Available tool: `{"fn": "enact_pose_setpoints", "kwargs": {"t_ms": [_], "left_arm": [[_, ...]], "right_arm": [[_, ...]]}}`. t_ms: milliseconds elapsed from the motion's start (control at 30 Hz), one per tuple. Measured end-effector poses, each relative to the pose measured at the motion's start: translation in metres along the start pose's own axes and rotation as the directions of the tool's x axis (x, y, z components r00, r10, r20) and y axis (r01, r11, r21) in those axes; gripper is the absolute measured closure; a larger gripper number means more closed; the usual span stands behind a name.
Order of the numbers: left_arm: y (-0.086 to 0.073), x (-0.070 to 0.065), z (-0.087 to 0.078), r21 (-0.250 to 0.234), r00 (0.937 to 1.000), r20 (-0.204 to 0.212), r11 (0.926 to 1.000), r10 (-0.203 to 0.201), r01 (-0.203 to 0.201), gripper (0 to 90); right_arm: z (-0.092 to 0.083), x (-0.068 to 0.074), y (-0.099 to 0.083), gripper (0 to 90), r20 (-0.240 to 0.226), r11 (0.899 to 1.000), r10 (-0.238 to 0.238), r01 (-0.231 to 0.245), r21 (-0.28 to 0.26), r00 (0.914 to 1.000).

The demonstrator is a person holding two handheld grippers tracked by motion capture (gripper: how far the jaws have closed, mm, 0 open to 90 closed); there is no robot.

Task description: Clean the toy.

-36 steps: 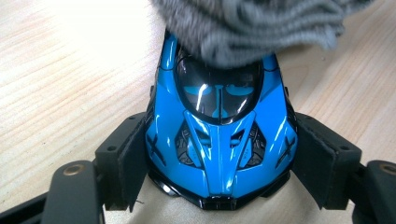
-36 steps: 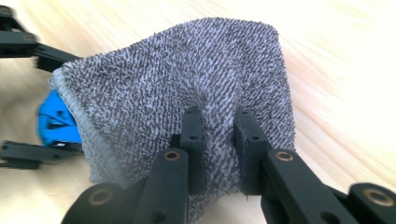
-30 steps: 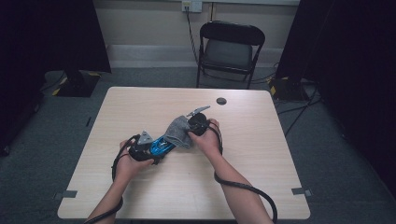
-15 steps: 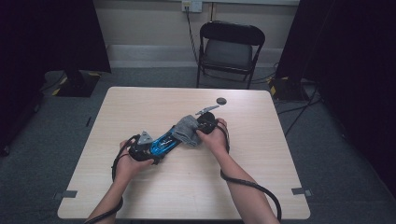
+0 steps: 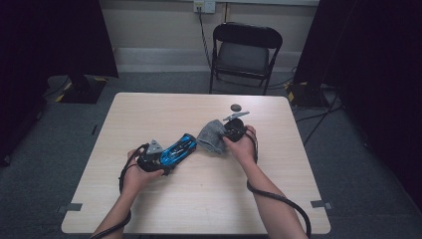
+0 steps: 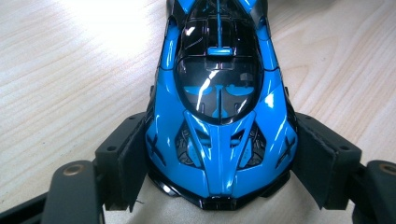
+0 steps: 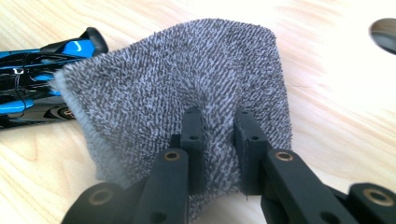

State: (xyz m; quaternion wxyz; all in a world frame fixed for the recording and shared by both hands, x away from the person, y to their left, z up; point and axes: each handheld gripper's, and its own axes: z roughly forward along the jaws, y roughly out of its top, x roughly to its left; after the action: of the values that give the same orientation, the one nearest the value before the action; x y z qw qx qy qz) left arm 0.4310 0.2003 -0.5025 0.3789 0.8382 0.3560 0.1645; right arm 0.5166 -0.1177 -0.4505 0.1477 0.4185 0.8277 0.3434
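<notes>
Left gripper [image 6: 219, 186] clamps the blue toy car [image 6: 219, 116] mid-bench; right gripper [image 7: 219, 130], pinching the grey cloth [image 7: 177, 88], sits just beyond the car's far end.

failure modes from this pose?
1. The left gripper clamps only the glossy nose of the blue toy car; a wiping push could make it twist or slide out.
2. The right gripper pinches just a fold of the grey cloth; it might pull free.
3. A wide sweep could knock the small dark disc off the table.
</notes>
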Motion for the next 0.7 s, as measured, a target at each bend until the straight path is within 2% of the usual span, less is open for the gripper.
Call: {"fn": "enact_pose_setpoints", "kwargs": {"t_ms": [267, 533, 700], "left_arm": [[0.0, 0.0, 0.0, 0.0, 1.0, -0.001, 1.0, 0.0, 0.0, 25.5], [0.0, 0.0, 0.0, 0.0, 1.0, 0.0, 1.0, 0.001, -0.001, 25.5], [0.0, 0.0, 0.0, 0.0, 1.0, 0.002, 1.0, -0.002, 0.002, 25.5]], "right_arm": [[-0.015, -0.002, 0.003, 76.7, -0.011, 1.0, -0.002, 0.001, -0.03, 0.9999], [-0.026, 0.01, 0.011, 76.7, -0.053, 0.998, -0.028, 0.025, -0.061, 0.9982], [-0.031, 0.023, 0.015, 76.7, -0.082, 0.996, -0.053, 0.046, -0.077, 0.9953]]}}
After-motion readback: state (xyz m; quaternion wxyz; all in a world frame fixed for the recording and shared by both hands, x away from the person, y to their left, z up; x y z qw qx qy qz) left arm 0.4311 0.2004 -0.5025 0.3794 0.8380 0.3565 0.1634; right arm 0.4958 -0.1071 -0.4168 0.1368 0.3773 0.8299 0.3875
